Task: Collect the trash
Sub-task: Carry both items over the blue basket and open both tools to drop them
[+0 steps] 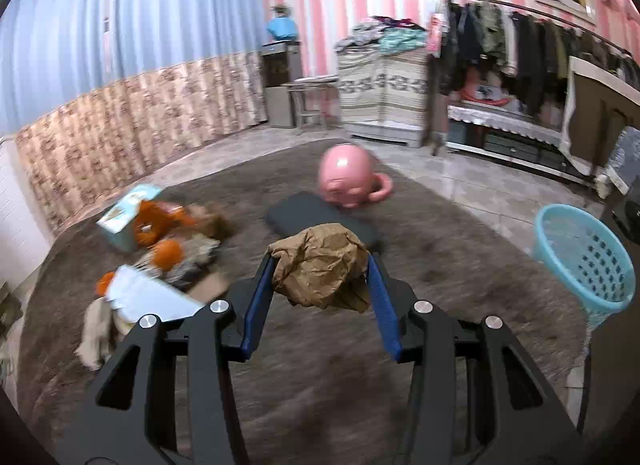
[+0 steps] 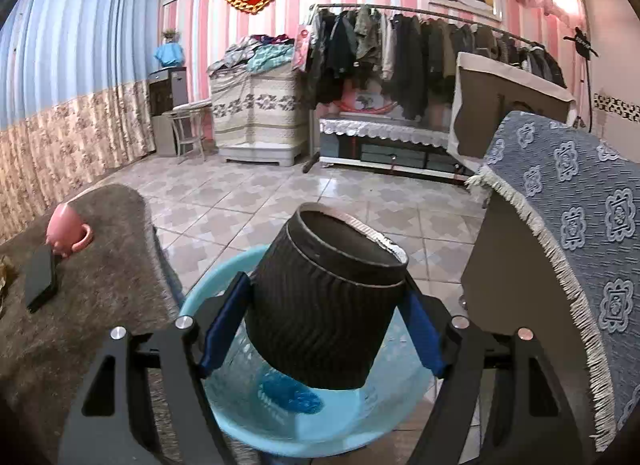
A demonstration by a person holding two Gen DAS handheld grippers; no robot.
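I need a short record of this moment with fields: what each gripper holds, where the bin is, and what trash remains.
left gripper: jaws shut on crumpled brown paper, above the brown rug
right gripper: jaws shut on black ribbed cup, tilted, above the blue basket
basket contents: something blue at the bottom
remaining: pile of wrappers and boxes on the rug
also on rug: pink mug, black phone

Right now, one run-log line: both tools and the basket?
left tool: shut on paper wad | right tool: shut on black cup, over basket | basket: blue bit inside
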